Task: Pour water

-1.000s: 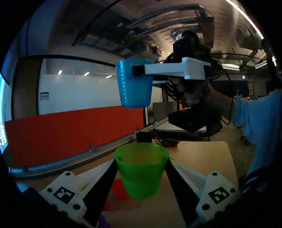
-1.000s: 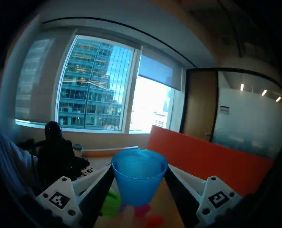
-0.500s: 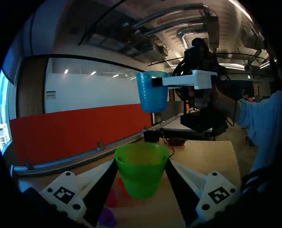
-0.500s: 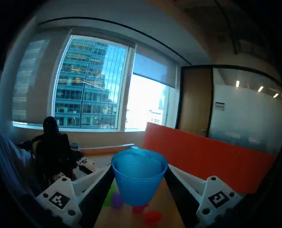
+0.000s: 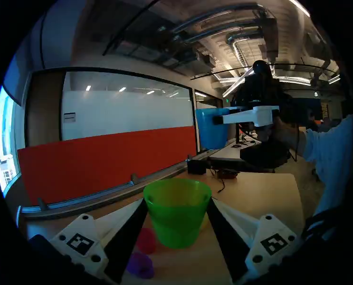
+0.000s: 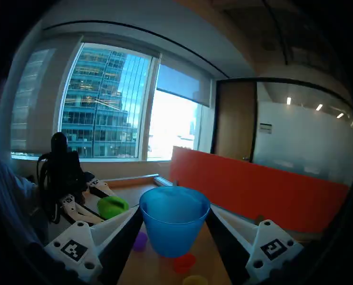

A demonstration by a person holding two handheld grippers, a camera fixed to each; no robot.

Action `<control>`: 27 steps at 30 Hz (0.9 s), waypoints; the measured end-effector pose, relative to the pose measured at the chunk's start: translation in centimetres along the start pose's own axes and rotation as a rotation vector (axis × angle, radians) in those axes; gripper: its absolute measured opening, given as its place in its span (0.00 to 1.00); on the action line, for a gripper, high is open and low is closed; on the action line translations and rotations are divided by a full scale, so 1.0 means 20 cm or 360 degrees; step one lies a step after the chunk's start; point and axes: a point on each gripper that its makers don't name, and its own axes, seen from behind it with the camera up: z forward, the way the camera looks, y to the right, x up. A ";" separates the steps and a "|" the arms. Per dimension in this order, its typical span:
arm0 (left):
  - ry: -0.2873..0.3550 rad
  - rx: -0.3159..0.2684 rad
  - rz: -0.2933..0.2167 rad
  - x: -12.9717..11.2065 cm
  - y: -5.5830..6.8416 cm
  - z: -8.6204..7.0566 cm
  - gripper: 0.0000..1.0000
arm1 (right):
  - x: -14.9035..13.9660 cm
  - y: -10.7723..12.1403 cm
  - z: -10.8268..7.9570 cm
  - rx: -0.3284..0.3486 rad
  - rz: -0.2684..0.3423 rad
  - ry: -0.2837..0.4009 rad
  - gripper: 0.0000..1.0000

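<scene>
Right gripper (image 6: 174, 211) grips upright blue cup (image 6: 173, 235) aloft | left gripper (image 5: 177, 209) grips green cup (image 5: 177, 230), well apart | step: pre-pour | next: likely bring blue rim over green, tilt

my fingers (image 5: 88, 240) are white with black-and-white square tags; green cup (image 5: 177, 213) in my left pair, blue cup (image 6: 174, 221) in my right; wall panel (image 5: 105, 161) orange-red; table (image 5: 266, 190) pale wood
</scene>
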 end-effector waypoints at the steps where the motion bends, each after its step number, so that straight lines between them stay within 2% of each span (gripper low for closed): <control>1: -0.0001 -0.0001 0.0001 0.00 0.00 0.00 0.85 | -0.01 0.00 0.00 0.0001 0.0003 -0.0002 0.90; 9: -0.0030 -0.0030 0.0006 -0.03 0.04 0.00 0.85 | -0.13 -0.03 -0.03 0.0028 0.0012 -0.0031 0.91; 15: -0.0083 -0.0048 0.0010 -0.09 0.05 0.01 0.85 | -0.20 -0.07 -0.03 0.0084 0.0022 -0.0050 0.91; 27: -0.0174 -0.0104 -0.0008 -0.21 0.11 0.03 0.85 | -0.41 -0.14 -0.03 0.0169 0.0008 -0.0145 0.91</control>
